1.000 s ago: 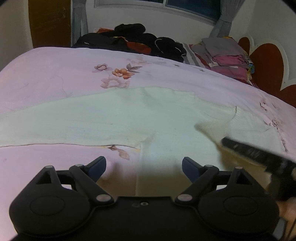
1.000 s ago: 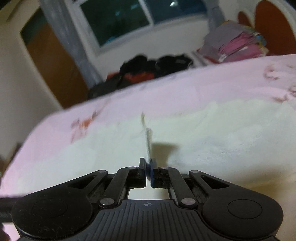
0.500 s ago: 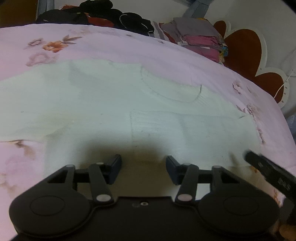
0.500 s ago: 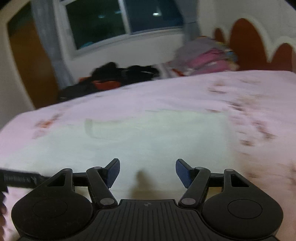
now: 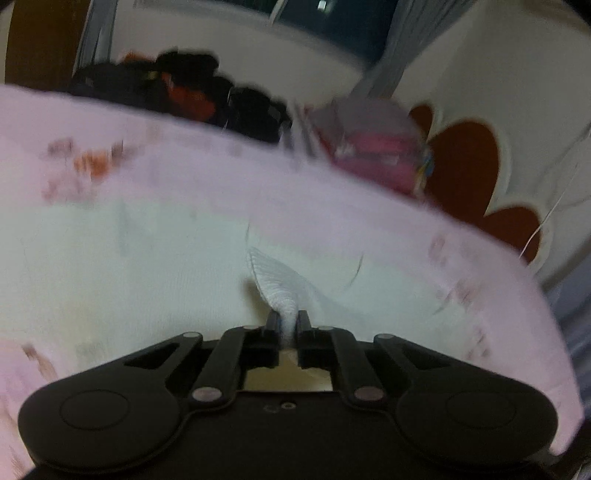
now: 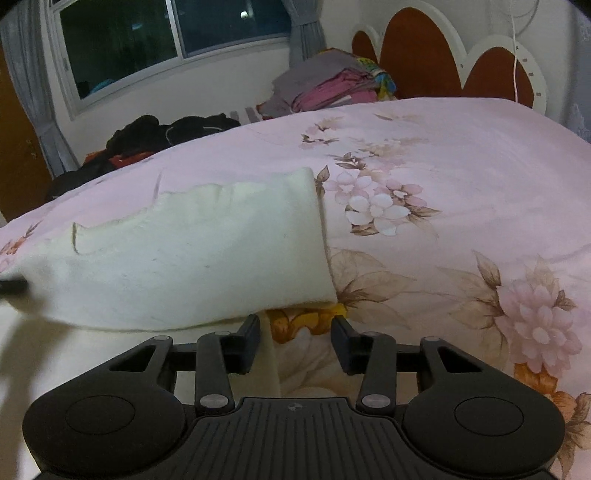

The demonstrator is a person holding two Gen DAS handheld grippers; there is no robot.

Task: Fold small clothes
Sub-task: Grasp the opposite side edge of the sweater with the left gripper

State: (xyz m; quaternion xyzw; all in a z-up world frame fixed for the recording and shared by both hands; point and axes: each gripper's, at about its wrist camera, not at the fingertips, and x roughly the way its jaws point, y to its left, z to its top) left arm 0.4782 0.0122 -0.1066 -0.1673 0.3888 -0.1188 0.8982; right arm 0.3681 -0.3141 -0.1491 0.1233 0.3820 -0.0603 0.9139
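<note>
A cream knitted garment lies spread on the pink flowered bedspread. My left gripper is shut on a pinched-up fold of it, and the ribbed cloth rises from between the pads. In the right wrist view the garment lies folded over, its straight right edge ending just ahead of the gripper. My right gripper hovers at the garment's lower right corner, its jaws closing. Between them lie only a thin cloth edge and the bedspread, untouched by the pads.
Dark clothes are heaped at the bed's far side under the window. A stack of folded grey and pink clothes sits by the brown and white headboard. A white cord hangs on the headboard.
My left gripper went from wide open to shut on a fold of the garment. My right gripper let go of the cloth, opened and swung right to the garment's corner. A sleeve now lies folded over.
</note>
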